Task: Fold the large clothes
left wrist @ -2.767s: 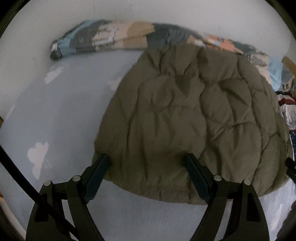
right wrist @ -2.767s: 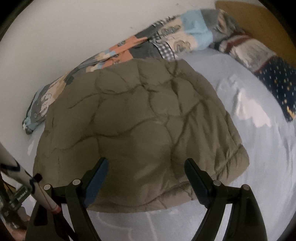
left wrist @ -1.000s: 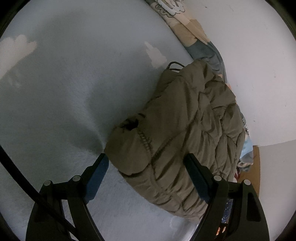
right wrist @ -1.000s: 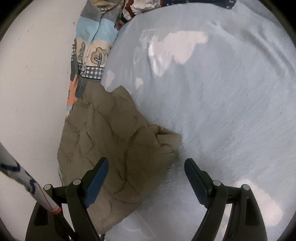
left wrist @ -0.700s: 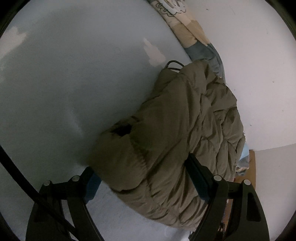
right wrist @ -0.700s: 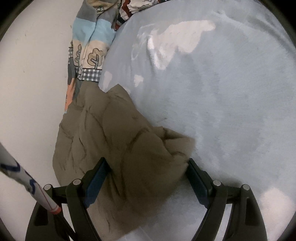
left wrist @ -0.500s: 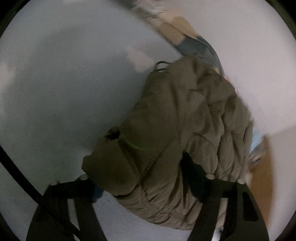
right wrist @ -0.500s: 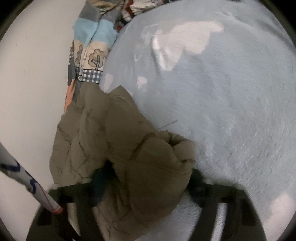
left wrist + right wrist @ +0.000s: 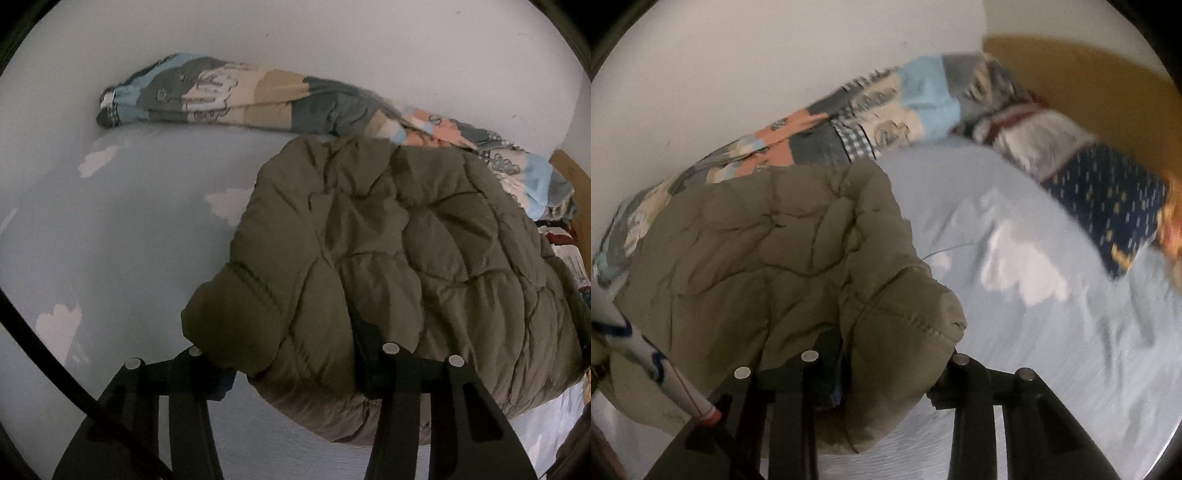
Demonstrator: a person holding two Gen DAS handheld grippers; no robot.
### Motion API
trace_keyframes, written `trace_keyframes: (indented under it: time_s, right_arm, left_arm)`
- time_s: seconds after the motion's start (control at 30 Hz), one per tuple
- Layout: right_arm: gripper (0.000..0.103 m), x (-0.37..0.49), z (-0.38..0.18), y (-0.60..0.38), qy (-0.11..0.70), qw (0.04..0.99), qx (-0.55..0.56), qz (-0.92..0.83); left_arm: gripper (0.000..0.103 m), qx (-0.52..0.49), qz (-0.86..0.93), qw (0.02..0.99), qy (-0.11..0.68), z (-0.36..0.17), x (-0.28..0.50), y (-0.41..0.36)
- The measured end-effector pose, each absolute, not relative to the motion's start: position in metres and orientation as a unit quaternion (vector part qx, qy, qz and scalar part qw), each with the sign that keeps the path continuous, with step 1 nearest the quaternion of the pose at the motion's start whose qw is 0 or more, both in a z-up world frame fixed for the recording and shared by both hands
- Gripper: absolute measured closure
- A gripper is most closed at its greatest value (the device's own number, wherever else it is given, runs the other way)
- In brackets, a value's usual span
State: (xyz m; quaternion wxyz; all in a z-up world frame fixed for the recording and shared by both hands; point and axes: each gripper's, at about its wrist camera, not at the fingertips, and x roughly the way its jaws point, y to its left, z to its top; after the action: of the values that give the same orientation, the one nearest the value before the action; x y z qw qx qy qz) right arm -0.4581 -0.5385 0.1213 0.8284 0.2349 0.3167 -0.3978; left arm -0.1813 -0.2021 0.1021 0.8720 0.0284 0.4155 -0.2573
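A pale blue bedsheet (image 9: 110,240) printed with white clouds was spread beneath both grippers and filled the ground of each view. Ahead of the jaws it was bounded by a plain white wall (image 9: 332,44), and a patchwork quilt (image 9: 236,99) was bunched along the foot of that wall. In the right wrist view a wooden headboard (image 9: 1108,85) was seen far ahead and to the right of the jaws, with a dark blue dotted cloth (image 9: 1108,199) lying before it on the sheet.

An olive quilted jacket (image 9: 406,258), folded into a thick bundle, was found lying between the two grippers, its far edge just beside the quilt. Its near corners were drawn back into the jaws and were raised off the sheet there.

The left gripper (image 9: 291,365) was seen with its jaws closed in on the jacket's near left corner; they had just been closing, and padded cloth was pinched between them, bulging over the left finger and folding around the right one. The right gripper (image 9: 886,369) was likewise clamped on the jacket's near right corner, its jaws also having just been closing, with a stitched hem (image 9: 916,321) rolled up between and over the fingers.

A white rod with blue markings and a red tip (image 9: 665,373) was seen to the left of the right gripper's jaws.
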Motion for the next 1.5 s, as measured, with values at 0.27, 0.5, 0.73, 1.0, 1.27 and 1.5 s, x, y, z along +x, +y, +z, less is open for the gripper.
trace_keyframes:
  time_s: [0.27,0.5,0.73,1.0,1.27,1.5]
  right_arm:
    - [0.070,-0.460,0.171,-0.515,0.284,0.855,0.163,-0.402]
    - [0.070,-0.490,0.200,-0.492,0.270,0.869,0.167,-0.381]
    - [0.070,-0.543,0.202,-0.454,0.268,0.869,0.201,-0.364]
    - [0.067,-0.588,0.143,-0.451,0.314,0.821,0.327,-0.347]
    - [0.028,-0.648,0.077,-0.483,0.297,0.710,0.559,-0.309]
    - [0.027,-0.702,0.106,-0.476,0.237,0.710,0.528,-0.401]
  left_arm:
    - [0.057,0.012,-0.280,0.882,0.379,0.145,-0.201,-0.187]
    - [0.057,0.007,-0.297,0.880,0.370,0.166,-0.236,-0.155]
    - [0.056,0.011,-0.295,0.873,0.387,0.155,-0.284,-0.115]
    - [0.036,-0.039,-0.262,0.813,0.519,0.095,-0.280,-0.087]
    - [0.029,-0.221,-0.201,0.764,0.572,0.069,-0.272,-0.013]
    - [0.029,-0.151,-0.141,0.885,0.417,0.134,-0.298,-0.004]
